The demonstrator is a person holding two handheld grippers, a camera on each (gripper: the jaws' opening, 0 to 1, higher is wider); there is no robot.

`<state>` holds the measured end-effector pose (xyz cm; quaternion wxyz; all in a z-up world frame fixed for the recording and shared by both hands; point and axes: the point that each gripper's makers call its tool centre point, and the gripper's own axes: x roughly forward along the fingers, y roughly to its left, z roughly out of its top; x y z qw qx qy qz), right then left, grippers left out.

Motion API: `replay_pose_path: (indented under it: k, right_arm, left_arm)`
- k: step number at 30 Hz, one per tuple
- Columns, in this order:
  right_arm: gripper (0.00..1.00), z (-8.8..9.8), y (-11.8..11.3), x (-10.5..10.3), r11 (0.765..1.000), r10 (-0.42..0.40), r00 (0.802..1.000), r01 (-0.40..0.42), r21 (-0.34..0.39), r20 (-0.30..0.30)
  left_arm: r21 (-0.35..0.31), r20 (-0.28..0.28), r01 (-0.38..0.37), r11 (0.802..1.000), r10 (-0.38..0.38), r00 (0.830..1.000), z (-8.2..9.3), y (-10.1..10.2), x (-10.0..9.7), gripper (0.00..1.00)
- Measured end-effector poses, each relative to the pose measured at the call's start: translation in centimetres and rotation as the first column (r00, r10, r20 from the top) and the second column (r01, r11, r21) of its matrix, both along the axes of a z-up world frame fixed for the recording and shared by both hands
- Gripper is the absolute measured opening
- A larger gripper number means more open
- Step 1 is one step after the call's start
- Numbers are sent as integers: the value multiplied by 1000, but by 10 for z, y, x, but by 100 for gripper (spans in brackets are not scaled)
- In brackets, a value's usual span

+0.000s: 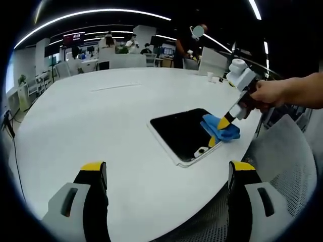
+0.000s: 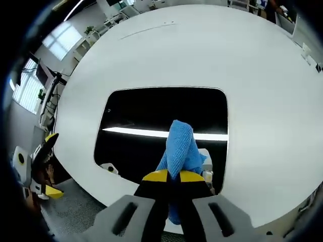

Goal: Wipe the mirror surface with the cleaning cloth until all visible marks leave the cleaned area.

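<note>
In the left gripper view, the left gripper (image 1: 169,174) hangs over the white table (image 1: 101,121) with its jaws wide apart and nothing between them. The mirror (image 1: 182,133) lies ahead of these jaws and a little to their right, flat on the table near its edge, well apart from the yellow tips. Further right, at the mirror's right side, the right gripper (image 1: 222,122) comes down from a person's hand (image 1: 275,93) and presses the blue cleaning cloth (image 1: 222,130) onto the glass. A mesh chair (image 1: 287,161) stands beyond the table edge, on the right.

In the right gripper view, the left gripper (image 2: 38,166) shows at the far left, off the mirror's left end. In the centre, the right gripper (image 2: 171,176) has its jaws drawn together, clamped on the cleaning cloth (image 2: 179,146), which bunches up ahead of the tips and rests on the near part of the mirror (image 2: 151,108). The dark glass spreads ahead of the jaws and to both sides, its long axis running across them, left to right. A bright streak, probably a reflected ceiling light, crosses it. I cannot tell from here which marks remain.

The right gripper is plainly the nearer one and carries the cloth. Most of the uncovered glass lies forward of the jaws and to their left, so the wiping likely has to sweep that way, along the long axis.
</note>
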<state>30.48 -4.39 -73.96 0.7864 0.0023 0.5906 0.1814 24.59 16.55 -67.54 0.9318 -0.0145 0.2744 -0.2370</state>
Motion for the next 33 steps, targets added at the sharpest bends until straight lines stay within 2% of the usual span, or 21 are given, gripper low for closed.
replay_pose_path:
  k: [9,13,22,33]
  right_arm:
    - [0,-1,24,-1,999,37,999,-37,11,0]
    - [1,0,32,-3,996,89,996,-89,4,20]
    - [0,1,46,-5,998,51,999,-52,19,17]
    - [0,-2,67,-4,995,93,996,-93,30,9]
  left_arm:
    - [-3,-3,-4,1000,4,1000,0,1,0,99]
    - [-4,-4,-4,1000,4,1000,0,1,0,99]
    - [-10,-7,-4,1000,4,1000,0,1,0,99]
    - [-12,-7,-2,1000,2,1000,-1,0,0,99]
